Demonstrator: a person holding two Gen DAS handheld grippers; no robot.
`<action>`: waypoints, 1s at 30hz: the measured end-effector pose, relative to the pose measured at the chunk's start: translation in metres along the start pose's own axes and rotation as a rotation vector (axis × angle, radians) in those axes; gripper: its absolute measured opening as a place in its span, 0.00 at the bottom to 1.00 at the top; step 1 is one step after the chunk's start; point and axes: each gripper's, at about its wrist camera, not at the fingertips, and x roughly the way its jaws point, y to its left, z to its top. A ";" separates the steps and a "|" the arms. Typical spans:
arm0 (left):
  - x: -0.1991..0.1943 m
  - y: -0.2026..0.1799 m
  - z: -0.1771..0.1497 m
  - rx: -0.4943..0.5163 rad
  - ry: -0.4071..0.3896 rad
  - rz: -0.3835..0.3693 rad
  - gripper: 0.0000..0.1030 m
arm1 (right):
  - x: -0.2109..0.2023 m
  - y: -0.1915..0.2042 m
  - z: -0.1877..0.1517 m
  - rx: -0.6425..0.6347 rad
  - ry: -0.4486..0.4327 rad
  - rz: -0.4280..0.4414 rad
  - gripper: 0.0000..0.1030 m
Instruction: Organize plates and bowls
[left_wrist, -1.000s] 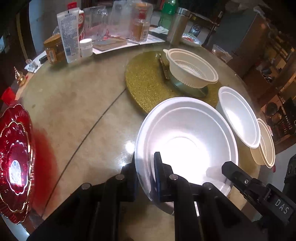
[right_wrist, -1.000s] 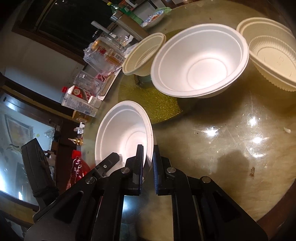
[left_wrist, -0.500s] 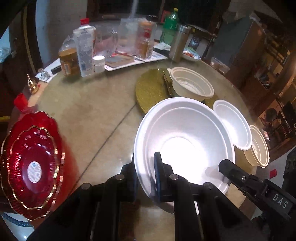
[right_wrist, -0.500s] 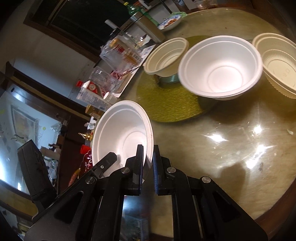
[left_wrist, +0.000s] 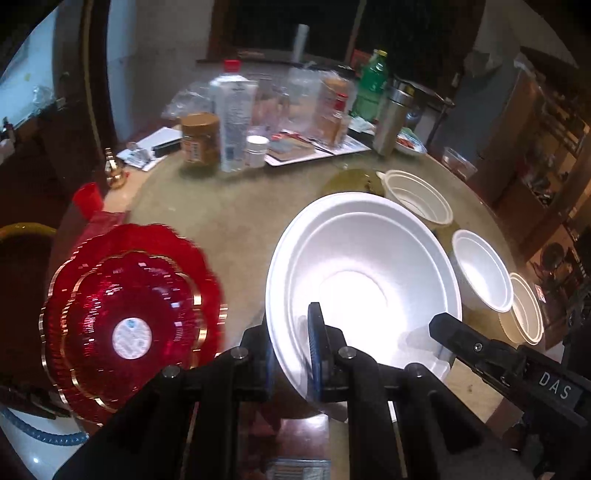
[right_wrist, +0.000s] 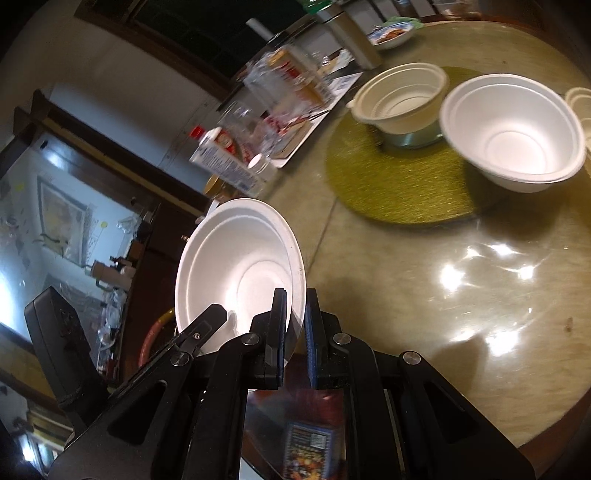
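Home dining room; round marble table (left_wrist: 221, 221), bottles and jars (left_wrist: 232, 122), red plates (left_wrist: 129, 314), wooden cabinets (left_wrist: 535, 147)

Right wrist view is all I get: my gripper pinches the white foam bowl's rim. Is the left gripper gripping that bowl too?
Observer: Yes. The left gripper is shut on the white foam bowl at its near rim, one finger inside, one outside.
Operator: Anything beyond the bowl on that side?
Observer: Red plates, a smaller one stacked on a larger, lie near the table edge, apart from the bowl.
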 end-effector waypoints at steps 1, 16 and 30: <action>-0.002 0.005 -0.001 -0.006 -0.004 0.005 0.13 | 0.003 0.006 -0.002 -0.010 0.005 0.005 0.09; -0.029 0.083 -0.006 -0.128 -0.048 0.095 0.13 | 0.052 0.079 -0.026 -0.141 0.095 0.052 0.09; -0.042 0.118 -0.015 -0.183 -0.068 0.134 0.13 | 0.077 0.108 -0.040 -0.201 0.143 0.047 0.09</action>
